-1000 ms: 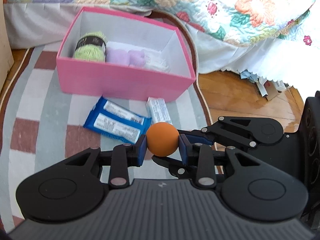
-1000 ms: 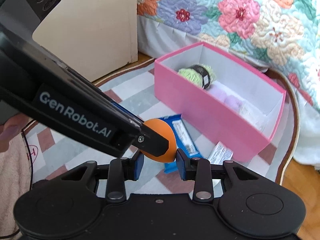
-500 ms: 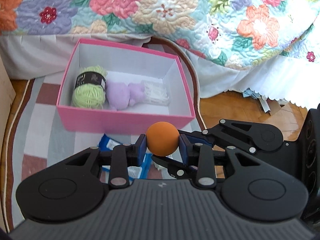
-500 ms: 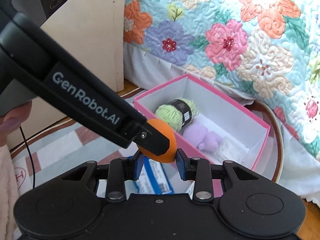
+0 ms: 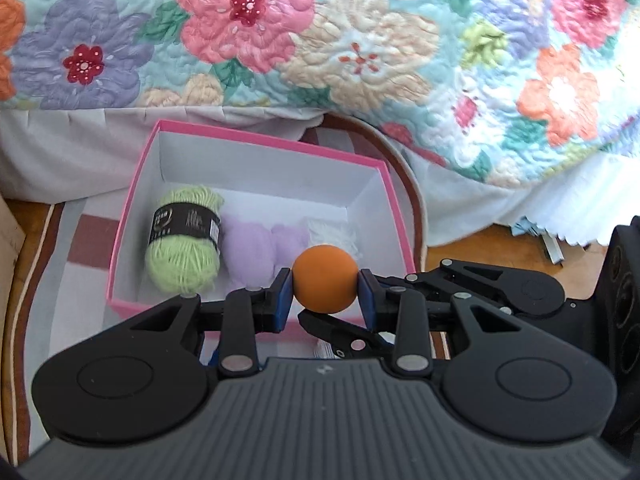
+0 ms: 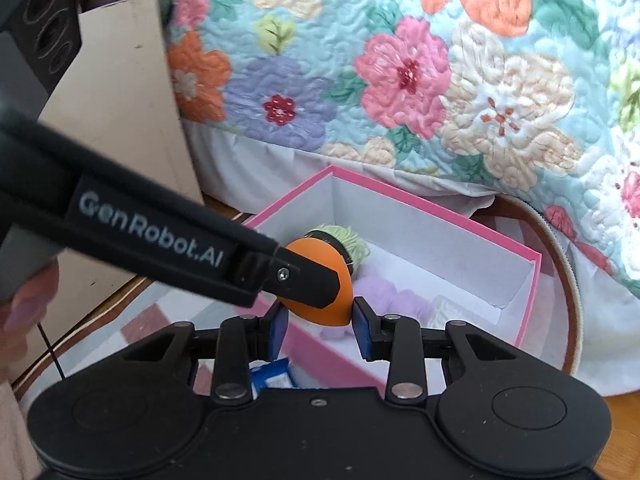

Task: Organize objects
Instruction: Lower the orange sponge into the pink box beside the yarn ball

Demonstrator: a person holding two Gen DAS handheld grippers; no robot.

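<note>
While both tools, left tool (image 5: 325, 290) and right tool (image 6: 318, 322), pinched the orange ball (image 5: 325, 278), releasing low inside the pink box (image 5: 256, 322) would have stopped it rolling.

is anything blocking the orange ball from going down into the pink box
Nothing visible does. The box is open-topped. The green yarn, purple item and white item lie inside it.

Left wrist view: close, steeply downward onto the pink box (image 5: 256, 142) from its near side. Right wrist view: oblique, from the box's (image 6: 400, 196) corner. Both share box and quilt (image 5: 360, 40).
</note>
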